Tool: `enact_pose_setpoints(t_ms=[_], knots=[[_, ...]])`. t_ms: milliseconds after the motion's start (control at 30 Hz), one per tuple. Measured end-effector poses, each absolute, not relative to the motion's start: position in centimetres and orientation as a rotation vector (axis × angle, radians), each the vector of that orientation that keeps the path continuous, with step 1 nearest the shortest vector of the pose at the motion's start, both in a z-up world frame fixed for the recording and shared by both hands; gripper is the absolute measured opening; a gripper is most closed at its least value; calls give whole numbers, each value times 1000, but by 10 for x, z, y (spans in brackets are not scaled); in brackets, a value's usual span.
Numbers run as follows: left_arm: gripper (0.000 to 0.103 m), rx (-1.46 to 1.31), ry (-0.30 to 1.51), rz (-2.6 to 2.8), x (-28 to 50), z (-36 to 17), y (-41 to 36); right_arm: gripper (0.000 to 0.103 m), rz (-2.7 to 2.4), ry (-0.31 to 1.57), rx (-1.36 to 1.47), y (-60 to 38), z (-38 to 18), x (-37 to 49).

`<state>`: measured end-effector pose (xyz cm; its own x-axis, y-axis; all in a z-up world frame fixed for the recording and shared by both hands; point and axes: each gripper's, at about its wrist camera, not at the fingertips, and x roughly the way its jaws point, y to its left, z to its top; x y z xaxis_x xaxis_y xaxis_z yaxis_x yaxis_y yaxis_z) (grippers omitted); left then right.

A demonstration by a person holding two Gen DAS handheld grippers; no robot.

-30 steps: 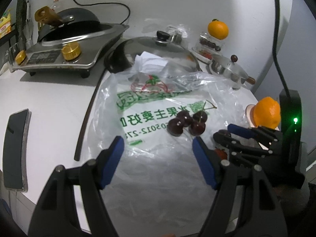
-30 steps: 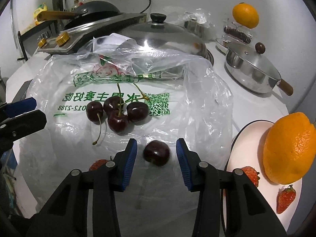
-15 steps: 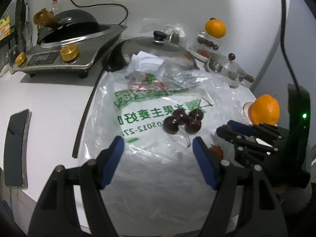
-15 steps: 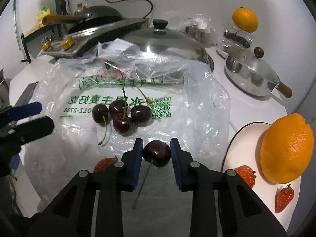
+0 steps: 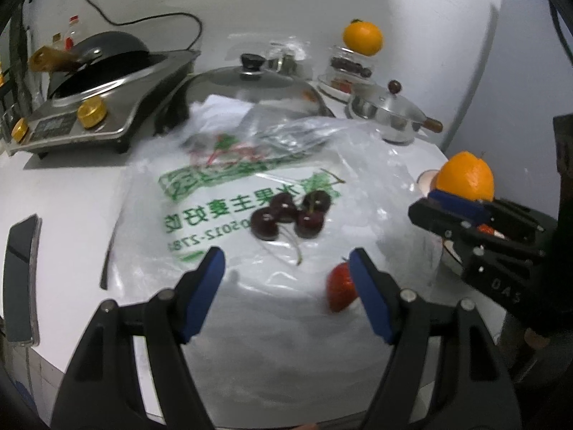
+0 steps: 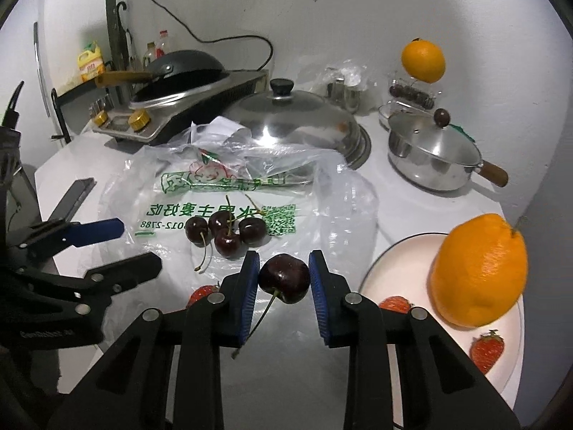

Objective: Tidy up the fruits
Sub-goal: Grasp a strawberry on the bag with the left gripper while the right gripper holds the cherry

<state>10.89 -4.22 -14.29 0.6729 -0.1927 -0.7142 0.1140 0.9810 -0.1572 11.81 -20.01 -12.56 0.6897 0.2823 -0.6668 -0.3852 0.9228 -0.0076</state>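
Cherry point(image 6: 284, 278) sits clamped between the blue pads of the right gripper point(image 6: 284, 279), both pads pressing its sides, stem hanging down toward 7 o'clock. Jaws nearly closed, only the fruit's width apart. It hangs clear of the plastic bag point(image 6: 322, 193), which lies flat on the white counter point(image 6: 404, 200).

Four more cherries point(image 6: 226, 231) lie in a touching cluster on the bag, at 11 o'clock from the held one, stems loose. One strawberry point(image 6: 204, 292) lies on the bag just at 9 o'clock of the right gripper's left finger. A white plate point(image 6: 394, 261) at 3 o'clock holds a large orange point(image 6: 480, 268) and two strawberries: one point(image 6: 394, 302) at the plate's near-left rim, partly hidden by the right finger, one point(image 6: 486, 349) at 5 o'clock.

Left gripper point(image 5: 286, 286), jaws released and spread wide, nothing between the pads, hovers over the bag. In its view the cherry cluster point(image 5: 290, 215) is at 12 o'clock beyond the tips; the bag strawberry point(image 5: 340, 288) sits just beside the outer face of its right finger, contact unclear, picture blurred.

Background: steel pot lid point(image 6: 290, 122) at 12 o'clock, small saucepan point(image 6: 433, 157) at 2 o'clock, second orange point(image 6: 422, 61) atop a clear box, cooktop with wok point(image 6: 179, 71) at 10 o'clock, phone point(image 5: 19, 279) at the counter's left edge.
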Motion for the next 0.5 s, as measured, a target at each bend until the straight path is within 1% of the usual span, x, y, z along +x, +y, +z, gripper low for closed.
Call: enact_pose_setpoints(t_ms=[233,500], knots=[[73,-48,821,-203,110,-145,-68,30,373,689,-106,-219,-115,113],[73,31,855,-219,118,-163,-91,30,358,681,-89,-234,-113,107]])
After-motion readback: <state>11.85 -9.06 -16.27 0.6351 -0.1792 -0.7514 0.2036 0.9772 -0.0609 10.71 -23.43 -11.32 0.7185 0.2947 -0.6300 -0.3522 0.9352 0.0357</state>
